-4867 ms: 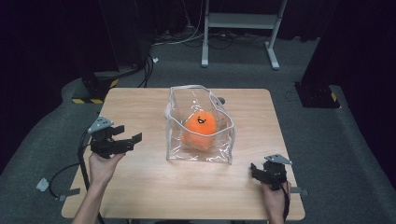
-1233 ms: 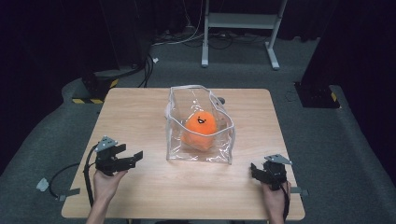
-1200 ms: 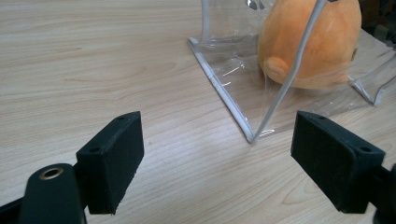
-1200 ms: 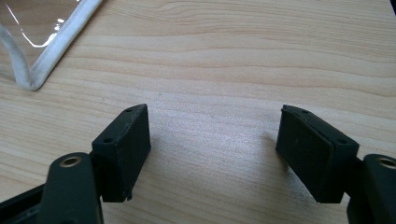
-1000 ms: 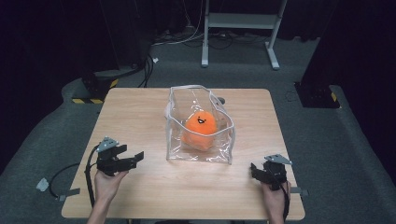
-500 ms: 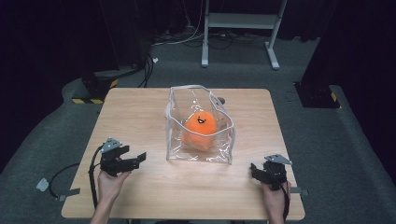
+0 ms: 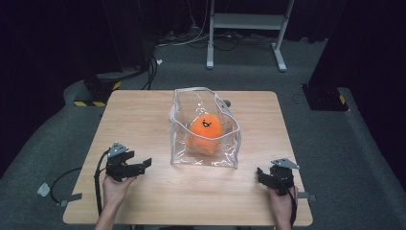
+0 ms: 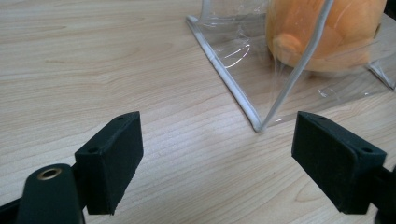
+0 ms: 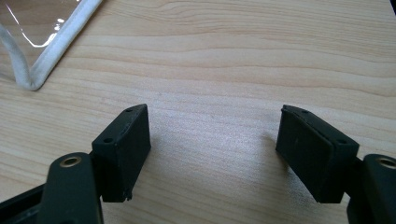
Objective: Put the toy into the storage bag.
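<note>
Left gripper view – left gripper [image 8: 217,158] fingers wide, empty, near clear bag [image 8: 243,70], right gripper [image 9: 224,149] fingers wide, empty

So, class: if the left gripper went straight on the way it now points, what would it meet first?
Probably the clear bag, at its near bottom corner. The left gripper is open, and only bare table lies between.

Cut off by the top edge of the left gripper view: the orange plush toy [image 8: 327,32] and the clear bag [image 8: 243,60] around it. Reduced in the right gripper view to one white-trimmed bag corner at the upper left edge. Too small in the high view to read the toy's face clearly.
</note>
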A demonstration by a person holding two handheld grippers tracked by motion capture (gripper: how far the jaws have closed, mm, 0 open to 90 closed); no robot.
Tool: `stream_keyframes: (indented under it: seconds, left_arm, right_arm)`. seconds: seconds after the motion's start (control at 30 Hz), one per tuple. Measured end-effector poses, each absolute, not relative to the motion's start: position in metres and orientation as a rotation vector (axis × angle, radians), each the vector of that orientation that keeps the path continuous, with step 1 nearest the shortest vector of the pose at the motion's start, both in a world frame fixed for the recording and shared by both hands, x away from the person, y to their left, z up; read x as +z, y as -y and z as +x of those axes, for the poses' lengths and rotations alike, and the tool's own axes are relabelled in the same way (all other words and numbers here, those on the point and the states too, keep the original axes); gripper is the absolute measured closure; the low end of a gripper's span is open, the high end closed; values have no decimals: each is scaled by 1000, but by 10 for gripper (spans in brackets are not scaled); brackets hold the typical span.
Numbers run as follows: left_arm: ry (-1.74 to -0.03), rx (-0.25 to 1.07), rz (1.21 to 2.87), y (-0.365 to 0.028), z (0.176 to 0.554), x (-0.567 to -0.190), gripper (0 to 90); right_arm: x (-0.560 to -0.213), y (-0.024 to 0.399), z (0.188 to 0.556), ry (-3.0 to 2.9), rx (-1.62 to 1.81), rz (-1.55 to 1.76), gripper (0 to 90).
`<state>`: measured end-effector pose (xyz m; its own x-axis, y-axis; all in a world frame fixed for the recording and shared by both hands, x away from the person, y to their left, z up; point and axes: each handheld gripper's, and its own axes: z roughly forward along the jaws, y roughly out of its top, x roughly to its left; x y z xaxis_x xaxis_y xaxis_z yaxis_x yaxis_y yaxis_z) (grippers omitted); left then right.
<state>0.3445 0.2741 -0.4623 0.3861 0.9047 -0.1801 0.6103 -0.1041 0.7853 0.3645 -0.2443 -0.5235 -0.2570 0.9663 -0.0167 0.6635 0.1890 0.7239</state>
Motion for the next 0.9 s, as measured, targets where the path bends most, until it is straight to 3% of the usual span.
stream_keyframes:
  seconds: [0.9]
  left_arm:
    - [-1379, 449, 1851, -271, 355, -488, 160]
  right_arm:
    - [-524, 244, 365, -1994, 839, 1521, 256]
